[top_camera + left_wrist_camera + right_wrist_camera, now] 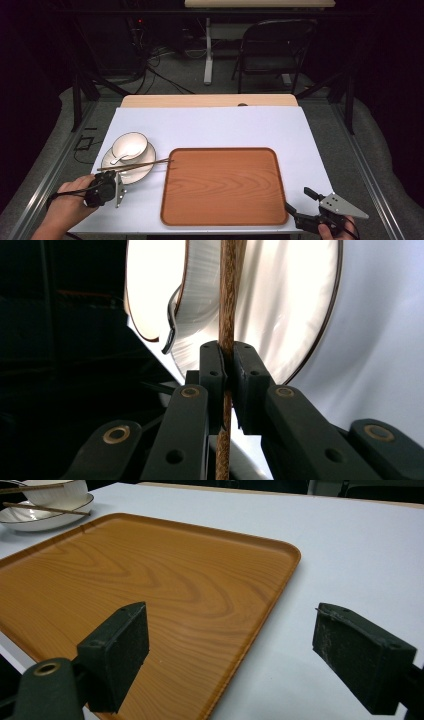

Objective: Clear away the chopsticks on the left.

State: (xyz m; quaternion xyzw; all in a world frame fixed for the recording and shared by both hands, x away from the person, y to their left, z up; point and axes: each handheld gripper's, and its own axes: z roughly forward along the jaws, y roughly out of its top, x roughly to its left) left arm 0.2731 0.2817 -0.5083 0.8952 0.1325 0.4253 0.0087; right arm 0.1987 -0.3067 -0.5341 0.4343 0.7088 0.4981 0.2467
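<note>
A pair of brown chopsticks (135, 165) lies across a white plate (145, 172), its tips reaching the tray's left rim. My left gripper (106, 177) is shut on the chopsticks' near end; in the left gripper view the black jaws (227, 372) pinch the chopsticks (227, 305) in front of the plate (300, 305). A white bowl (130, 145) with a spoon in it sits on the plate. My right gripper (298, 199) stands open at the tray's near right corner. Its jaws (240, 645) hold nothing and straddle the rim of the wooden tray (150, 580).
The wooden tray (223, 185) lies bare on the white table cover (225, 127). The bowl (55, 492) and plate (35, 519) show at the far left of the right gripper view. A folding chair (272, 47) and cables stand beyond the table.
</note>
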